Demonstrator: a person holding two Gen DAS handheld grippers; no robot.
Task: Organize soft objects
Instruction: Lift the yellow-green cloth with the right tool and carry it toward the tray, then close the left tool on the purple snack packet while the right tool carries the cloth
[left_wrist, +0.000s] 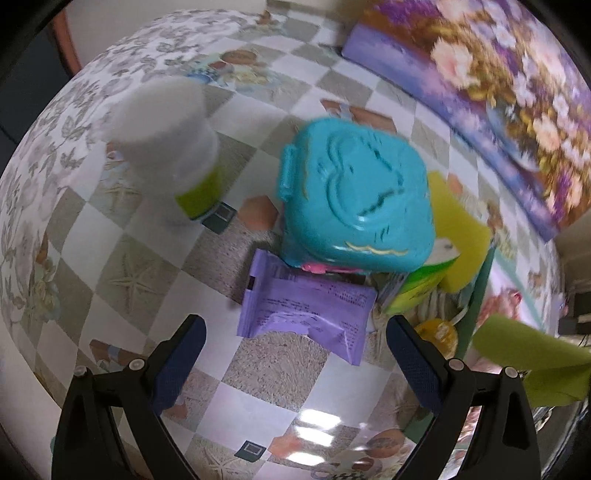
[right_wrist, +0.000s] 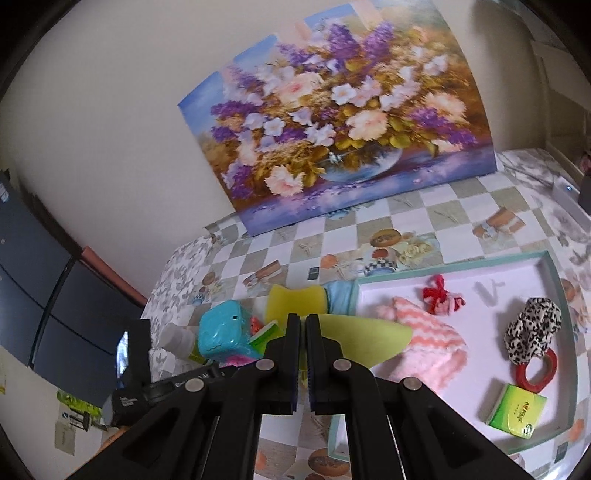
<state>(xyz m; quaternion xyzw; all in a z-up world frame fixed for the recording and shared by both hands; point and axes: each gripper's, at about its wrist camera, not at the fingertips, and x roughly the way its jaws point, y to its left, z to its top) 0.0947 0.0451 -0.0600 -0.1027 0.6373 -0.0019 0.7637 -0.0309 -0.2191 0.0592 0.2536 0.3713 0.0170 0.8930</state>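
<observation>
Our left claw hangs wide open over the flat purple plastic packet on the checked worktop. The packet looks light, crinkly and slippery, so we think pinching one edge works best. Our right claw is clenched on a thin, floppy green cloth beside the white tray.

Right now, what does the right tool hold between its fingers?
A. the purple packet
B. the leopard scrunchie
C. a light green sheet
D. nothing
C: the right tool is shut on the green sheet, which sticks out past its fingers toward the tray; the purple packet lies on the table and the scrunchie rests in the tray.
</observation>
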